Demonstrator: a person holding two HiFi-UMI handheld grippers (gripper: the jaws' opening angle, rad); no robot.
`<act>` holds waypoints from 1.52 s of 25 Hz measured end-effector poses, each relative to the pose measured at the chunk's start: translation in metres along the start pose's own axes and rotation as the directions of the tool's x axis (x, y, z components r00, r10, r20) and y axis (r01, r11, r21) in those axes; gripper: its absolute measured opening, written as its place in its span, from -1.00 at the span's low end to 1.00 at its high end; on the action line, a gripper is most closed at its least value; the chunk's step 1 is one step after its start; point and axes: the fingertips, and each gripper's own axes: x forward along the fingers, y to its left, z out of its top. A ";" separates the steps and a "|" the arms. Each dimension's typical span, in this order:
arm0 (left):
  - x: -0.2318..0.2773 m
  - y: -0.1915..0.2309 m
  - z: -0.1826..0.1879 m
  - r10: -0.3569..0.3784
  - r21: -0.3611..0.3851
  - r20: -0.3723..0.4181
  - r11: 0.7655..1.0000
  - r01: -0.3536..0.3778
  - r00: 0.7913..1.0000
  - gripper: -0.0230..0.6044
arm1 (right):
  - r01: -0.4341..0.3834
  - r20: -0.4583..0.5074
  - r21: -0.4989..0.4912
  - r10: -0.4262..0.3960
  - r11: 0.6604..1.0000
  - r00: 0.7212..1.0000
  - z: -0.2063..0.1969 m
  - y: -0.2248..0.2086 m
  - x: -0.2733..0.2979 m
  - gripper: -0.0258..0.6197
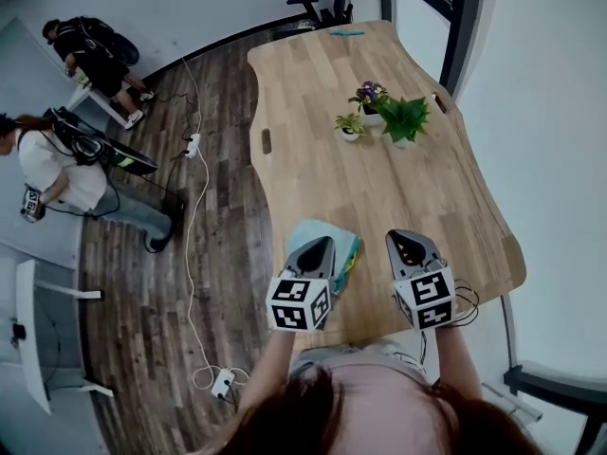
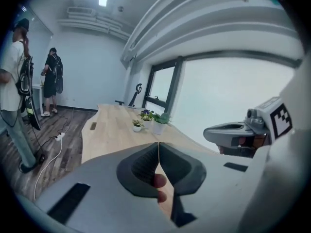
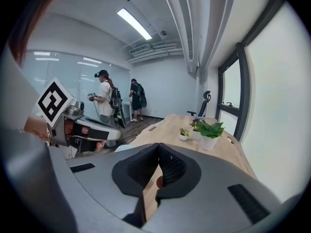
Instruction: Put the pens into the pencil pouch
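The left gripper (image 2: 159,145) and the right gripper (image 3: 158,147) are both clenched on nothing. The light-blue pencil pouch (image 1: 308,232) lies beneath the left one, at the table's (image 1: 313,140) 6 o'clock edge. Only a thin blue item (image 1: 347,33), perhaps a pen, lies at 12 o'clock, so the filling looks nearly finished.

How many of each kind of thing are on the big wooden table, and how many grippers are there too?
Potted plants: 3
Light blue pouch: 1
Blue pen-like stick at the far end: 1
Grippers: 2, the left gripper and the right gripper, both shut and empty
Total: 7
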 end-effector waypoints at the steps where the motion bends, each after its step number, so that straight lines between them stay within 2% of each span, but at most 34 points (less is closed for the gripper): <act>1: -0.004 -0.002 0.005 0.006 0.014 0.016 1.000 -0.006 1.000 -0.91 | 0.005 0.013 0.006 -0.005 1.000 1.000 0.003 0.000 -0.001 -0.92; 4: -0.015 -0.009 0.018 0.002 0.056 0.053 0.998 -0.005 0.999 -0.92 | 0.015 0.043 0.014 -0.015 1.000 0.999 0.011 0.002 -0.005 -0.92; 10: -0.045 -0.016 0.042 -0.054 0.098 0.120 0.994 0.043 0.991 -0.92 | 0.049 0.120 0.014 -0.050 0.999 0.991 0.029 0.017 -0.017 -0.92; 16: -0.081 -0.010 0.057 -0.078 0.126 0.168 0.990 0.057 0.983 -0.92 | 0.099 0.195 -0.008 -0.096 0.995 0.976 0.049 0.041 -0.034 -0.92; 22: -0.114 -0.004 0.051 -0.087 0.156 0.185 0.986 0.058 0.979 -0.92 | 0.145 0.250 0.040 -0.150 0.989 0.956 0.054 0.062 -0.055 -0.92; 28: -0.141 -0.001 0.044 -0.098 0.169 0.189 0.983 0.066 0.977 -0.92 | 0.200 0.272 0.030 -0.200 0.979 0.941 0.058 0.081 -0.076 -0.92; 38: -0.180 -0.006 0.037 -0.117 0.183 0.205 0.980 0.080 0.972 -0.92 | 0.253 0.270 0.004 -0.244 0.968 0.931 0.056 0.109 -0.110 -0.92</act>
